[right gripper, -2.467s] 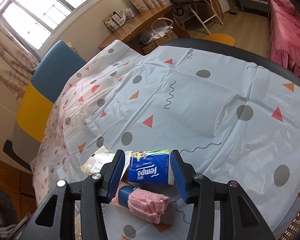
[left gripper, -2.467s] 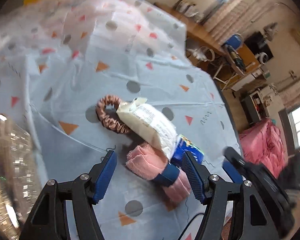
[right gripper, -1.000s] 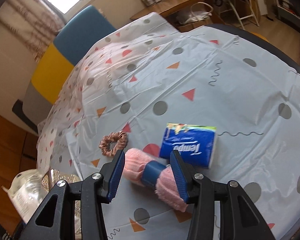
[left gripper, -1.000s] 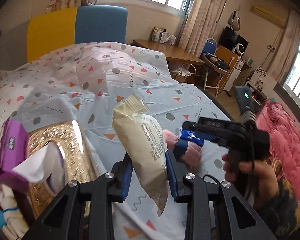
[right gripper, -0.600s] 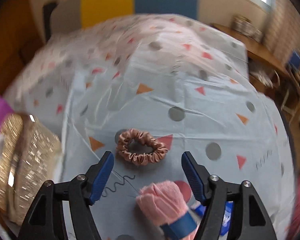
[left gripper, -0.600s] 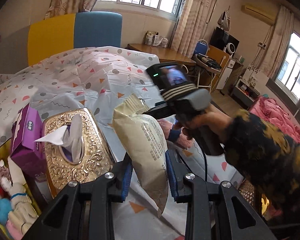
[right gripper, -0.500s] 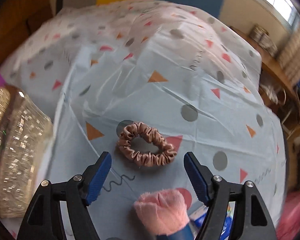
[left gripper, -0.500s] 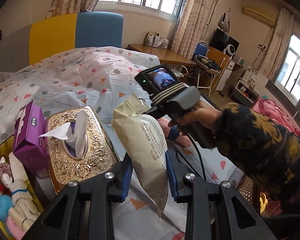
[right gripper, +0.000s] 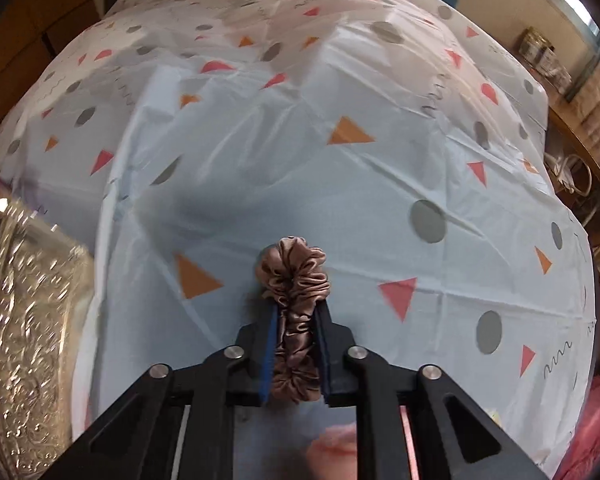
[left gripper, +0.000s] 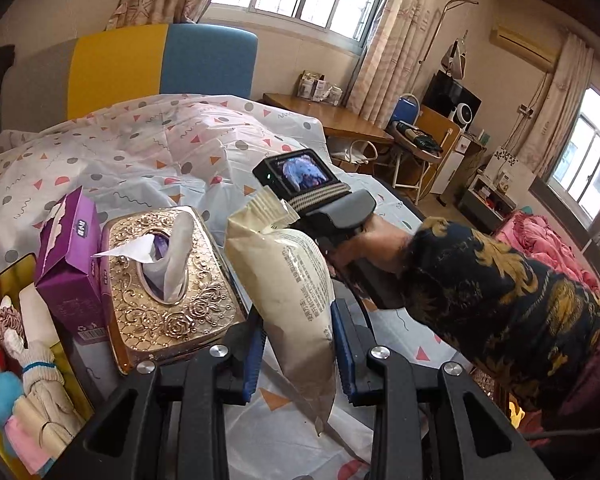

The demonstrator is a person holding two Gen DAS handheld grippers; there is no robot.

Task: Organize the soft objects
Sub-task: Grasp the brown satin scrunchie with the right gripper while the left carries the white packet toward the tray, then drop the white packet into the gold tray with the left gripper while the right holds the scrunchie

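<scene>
Right gripper [right gripper: 296, 322] jaws just closed — clamped on the brown scrunchie [right gripper: 294, 280], squashed flat between the pads above the patterned tablecloth [right gripper: 340, 168]; left gripper [left gripper: 298, 344] pinches the cream packet [left gripper: 288, 280] upright — gold tissue box [left gripper: 160, 280] just beside, purple box [left gripper: 70, 256] further left.

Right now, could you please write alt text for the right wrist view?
The right gripper is shut on a brown satin scrunchie above a pale blue plastic tablecloth with triangles and dots; an ornate gold tissue box sits left.
</scene>
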